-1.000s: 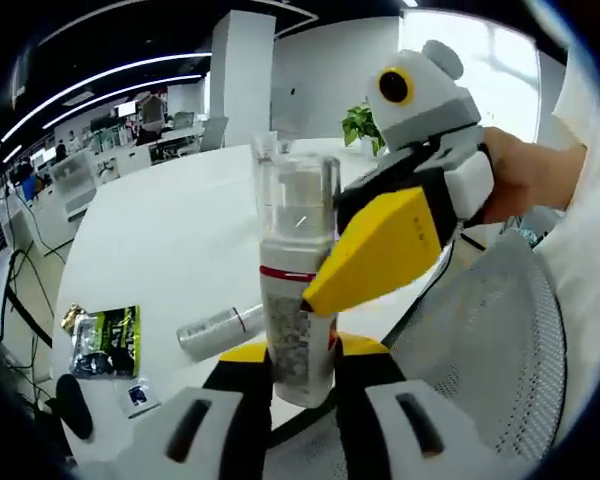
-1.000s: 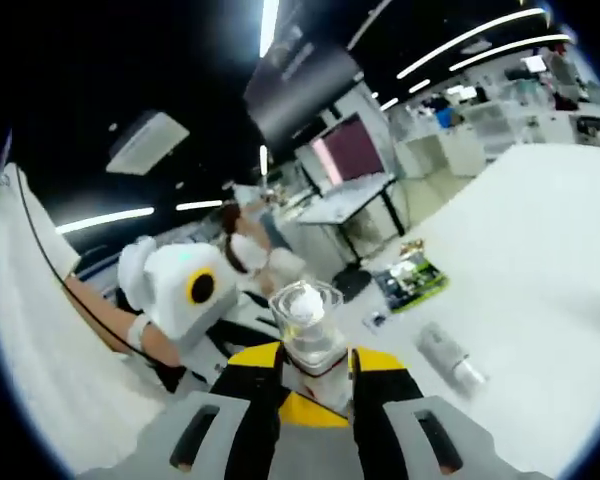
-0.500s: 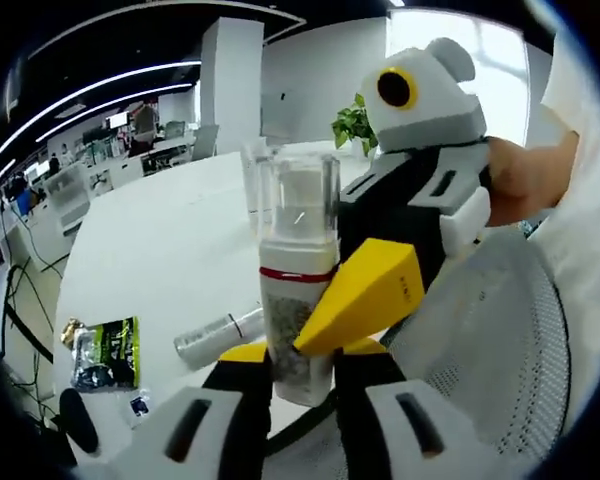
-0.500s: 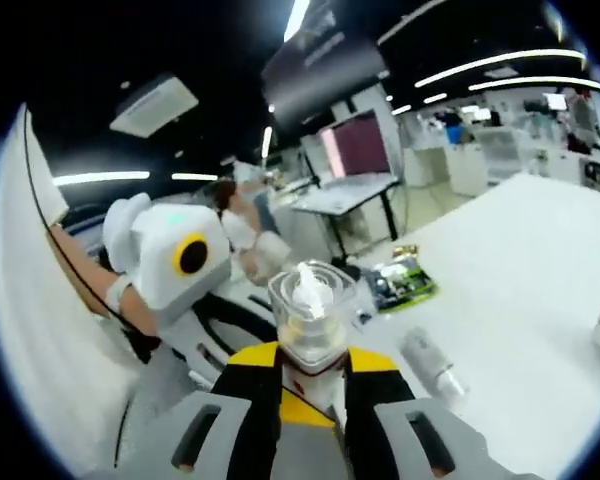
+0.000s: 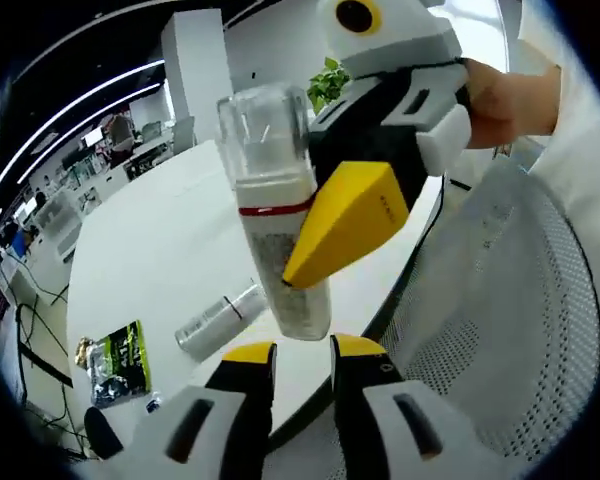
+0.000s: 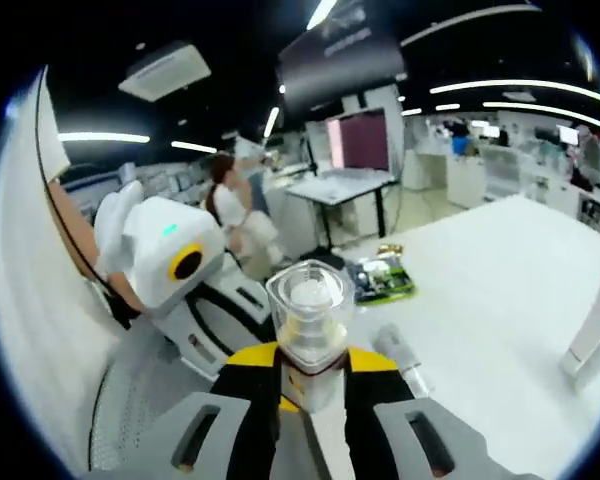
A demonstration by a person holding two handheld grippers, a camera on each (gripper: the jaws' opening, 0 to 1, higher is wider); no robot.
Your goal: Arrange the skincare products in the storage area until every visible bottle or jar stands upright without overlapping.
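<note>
Item: white pump bottle with a clear plastic cap and red band (image 5: 275, 215). Held in the air above the near edge of the round white table (image 5: 150, 250), tilted, cap end up. The right gripper (image 6: 310, 375) has its yellow-tipped jaws closed on the bottle's body; in the right gripper view the capped top rises straight out from between them.

Change: a second ago the bottle's base sat clamped between the jaws of the left gripper (image 5: 302, 355) as well. Now those jaws stand parted a little and hold nothing, and the bottle's base hangs just above them, clear of both tips. The handover from left to right looks complete, and the bottle is carried by the right gripper alone.

Item: silver cylindrical tube (image 5: 220, 320). Lying on its side on the table, beyond the held bottle. Not upright.

Item: green and black foil sachet (image 5: 115, 355). Flat on the table near its edge, well apart from the tube.

Item: white upright container (image 6: 595, 330). Standing on the table at the far right of the right gripper view; what kind it is I cannot tell.

Task standing: early, by my reading. The held bottle has yet to be stood on the table, and the silver tube has yet to be raised. The freed left gripper is the likely tool for the tube.
</note>
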